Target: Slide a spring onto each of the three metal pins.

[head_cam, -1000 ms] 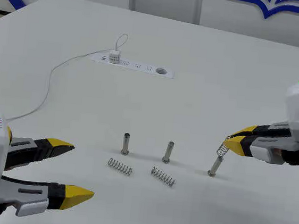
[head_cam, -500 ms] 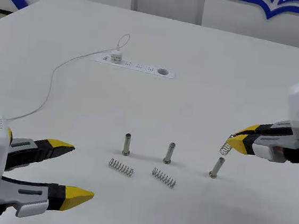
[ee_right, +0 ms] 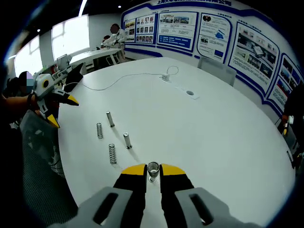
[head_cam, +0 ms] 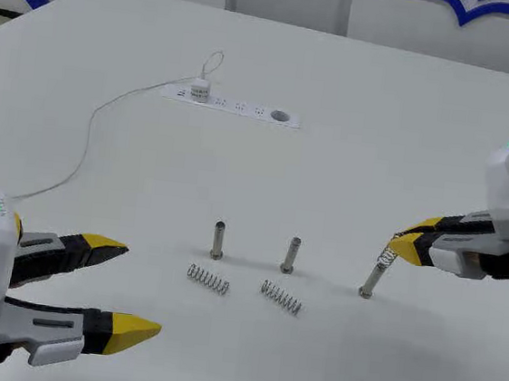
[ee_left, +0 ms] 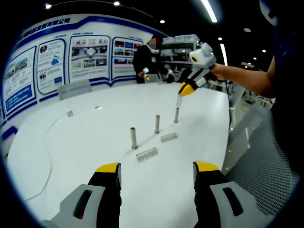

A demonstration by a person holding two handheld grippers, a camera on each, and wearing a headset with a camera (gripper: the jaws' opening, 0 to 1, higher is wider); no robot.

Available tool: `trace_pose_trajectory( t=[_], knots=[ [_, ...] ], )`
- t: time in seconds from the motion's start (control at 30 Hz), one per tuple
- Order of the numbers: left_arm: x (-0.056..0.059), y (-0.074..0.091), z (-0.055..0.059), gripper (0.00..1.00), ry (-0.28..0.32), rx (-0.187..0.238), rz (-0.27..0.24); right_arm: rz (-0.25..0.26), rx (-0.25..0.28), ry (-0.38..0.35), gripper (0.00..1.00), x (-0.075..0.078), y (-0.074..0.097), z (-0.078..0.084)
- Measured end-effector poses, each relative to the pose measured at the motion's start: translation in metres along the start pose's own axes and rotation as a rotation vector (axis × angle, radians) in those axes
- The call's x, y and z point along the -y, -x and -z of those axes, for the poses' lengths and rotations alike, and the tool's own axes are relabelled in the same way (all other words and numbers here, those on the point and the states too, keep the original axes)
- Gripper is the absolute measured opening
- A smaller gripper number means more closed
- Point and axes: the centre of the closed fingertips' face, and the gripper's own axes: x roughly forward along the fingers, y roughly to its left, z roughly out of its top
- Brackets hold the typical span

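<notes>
Pinching a spring [head_cam: 386, 256], right claw [head_cam: 399, 246] seemingly covers pin [head_cam: 371, 281] tip.

A power strip [head_cam: 230, 106] and cable [head_cam: 87, 139] lie on the table [head_cam: 383, 95].

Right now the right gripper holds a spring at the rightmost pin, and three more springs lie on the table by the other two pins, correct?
Not quite. Two springs lie loose, not three: the left spring before the left pin, the middle spring before the middle pin, as the head view shows. The right gripper does hold a third spring at the rightmost pin.
</notes>
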Motion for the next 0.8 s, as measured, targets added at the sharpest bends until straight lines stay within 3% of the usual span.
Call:
trace_pose_trajectory(
  t=[0.8],
  knots=[
    [-0.002, -0.003, 0.003, 0.62, 0.008, -0.011, 0.008, -0.007, -0.024, -0.037, 0.12, 0.003, -0.017, 0.016]
  ],
)
